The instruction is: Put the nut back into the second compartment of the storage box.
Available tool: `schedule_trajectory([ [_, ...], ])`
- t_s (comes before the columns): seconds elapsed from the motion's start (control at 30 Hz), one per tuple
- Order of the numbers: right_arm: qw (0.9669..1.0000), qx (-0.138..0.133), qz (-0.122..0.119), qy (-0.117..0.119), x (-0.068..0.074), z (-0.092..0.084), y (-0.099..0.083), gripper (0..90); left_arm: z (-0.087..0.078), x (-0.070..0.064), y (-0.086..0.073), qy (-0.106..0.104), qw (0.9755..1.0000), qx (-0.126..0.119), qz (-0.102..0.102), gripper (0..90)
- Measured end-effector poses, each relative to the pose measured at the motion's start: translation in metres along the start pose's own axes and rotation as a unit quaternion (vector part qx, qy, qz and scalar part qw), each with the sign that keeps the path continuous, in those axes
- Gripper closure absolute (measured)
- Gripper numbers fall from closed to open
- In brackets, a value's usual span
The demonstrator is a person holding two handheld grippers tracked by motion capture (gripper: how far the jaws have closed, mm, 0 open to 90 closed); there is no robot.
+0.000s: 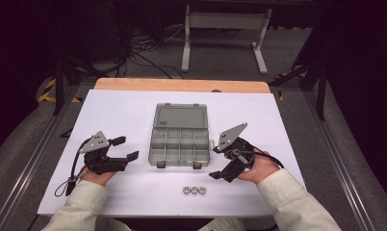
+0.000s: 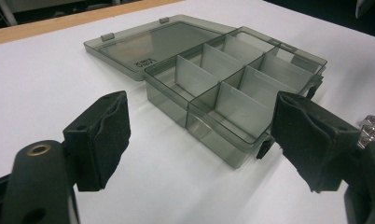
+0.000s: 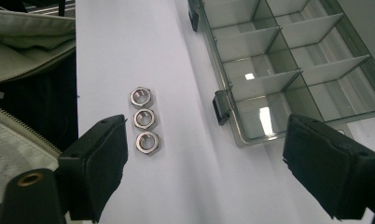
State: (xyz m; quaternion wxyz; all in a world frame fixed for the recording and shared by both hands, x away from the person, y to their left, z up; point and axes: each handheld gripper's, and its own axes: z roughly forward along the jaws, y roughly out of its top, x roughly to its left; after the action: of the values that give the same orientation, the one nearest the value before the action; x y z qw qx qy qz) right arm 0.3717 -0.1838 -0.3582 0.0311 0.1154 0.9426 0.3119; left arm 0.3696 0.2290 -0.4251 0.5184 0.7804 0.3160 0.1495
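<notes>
Your left gripper (image 1: pixel 126 148) sits left of the open compartment box (image 1: pixel 180 139), jaws spread and holding nothing. Your right gripper (image 1: pixel 217 162) sits at the box's right front corner, jaws spread and holding nothing. The three hex nuts (image 1: pixel 194 190) lie in a row just in front of the box, on the white table (image 1: pixel 124 115).

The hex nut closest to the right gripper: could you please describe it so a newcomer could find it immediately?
On the white board, before the open compartment box, three steel nuts lie in a row. It is the right-hand nut from above, nearest the right gripper; in the right gripper view it is lowest.
</notes>
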Motion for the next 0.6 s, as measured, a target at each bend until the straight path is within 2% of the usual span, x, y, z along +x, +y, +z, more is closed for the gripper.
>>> schedule_trajectory([
  [0.27,0.9996,0.015,-0.019,-0.016,0.008,0.007,0.002,15.5,0.0,0.0,0.0,-0.001,1.0,0.0,0.003,20.4],
  [0.43,0.9993,0.024,-0.024,-0.016,0.012,0.013,0.004,16.7,-0.001,-0.001,0.0,-0.011,0.9999,-0.007,0.005,19.4],
  [0.6,0.9992,0.029,-0.025,-0.014,0.014,0.02,0.003,18.6,-0.002,-0.001,0.0,-0.011,0.9999,-0.01,0.006,18.9],
])
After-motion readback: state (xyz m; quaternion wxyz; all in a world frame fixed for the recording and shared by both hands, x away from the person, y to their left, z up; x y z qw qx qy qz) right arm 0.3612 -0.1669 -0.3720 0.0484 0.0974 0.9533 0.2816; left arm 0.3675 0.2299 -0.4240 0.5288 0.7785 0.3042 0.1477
